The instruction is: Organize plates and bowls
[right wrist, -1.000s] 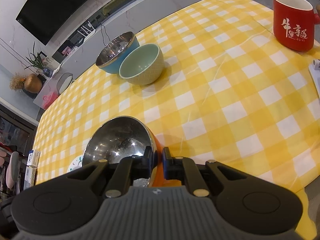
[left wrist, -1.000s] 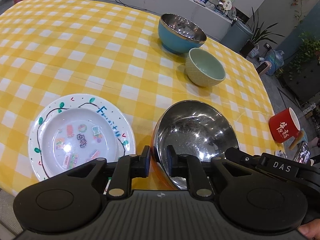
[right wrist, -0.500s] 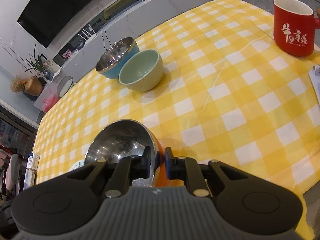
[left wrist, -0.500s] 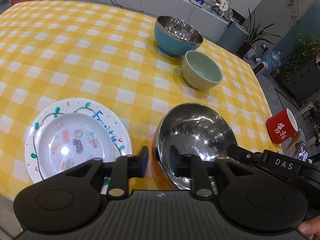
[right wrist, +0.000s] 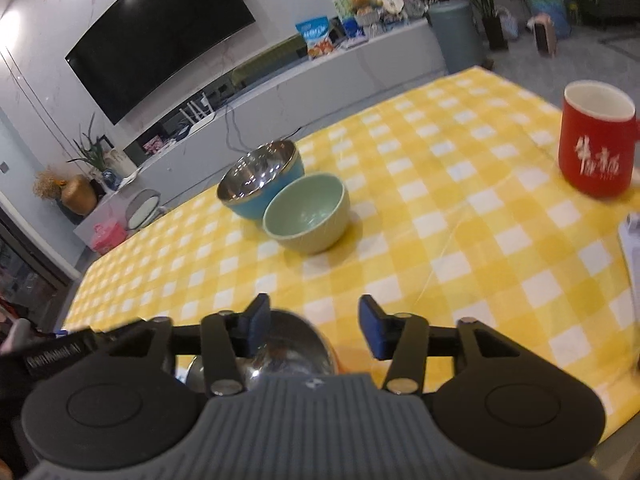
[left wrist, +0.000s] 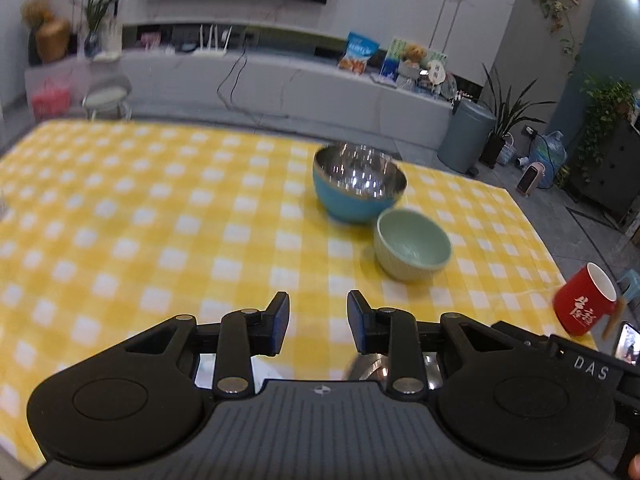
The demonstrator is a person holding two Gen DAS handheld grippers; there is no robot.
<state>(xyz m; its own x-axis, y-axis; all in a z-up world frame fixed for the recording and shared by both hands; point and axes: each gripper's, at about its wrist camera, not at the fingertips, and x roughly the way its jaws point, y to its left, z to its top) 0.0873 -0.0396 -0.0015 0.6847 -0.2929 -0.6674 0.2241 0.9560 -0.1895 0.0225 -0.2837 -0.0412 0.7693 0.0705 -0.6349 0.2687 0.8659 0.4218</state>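
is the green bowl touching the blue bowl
Cannot tell. In both wrist views the green bowl overlaps the blue bowl behind it, hiding any gap or contact.

Both the left tool [left wrist: 319,324] and right tool [right wrist: 311,327] have just been opening; nothing sits between their jaws.

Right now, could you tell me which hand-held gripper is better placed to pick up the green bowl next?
Probably the right hand-held gripper: its jaws, which have just been opening, stand empty, and the green bowl lies almost straight ahead. From the left one it sits off to the side.
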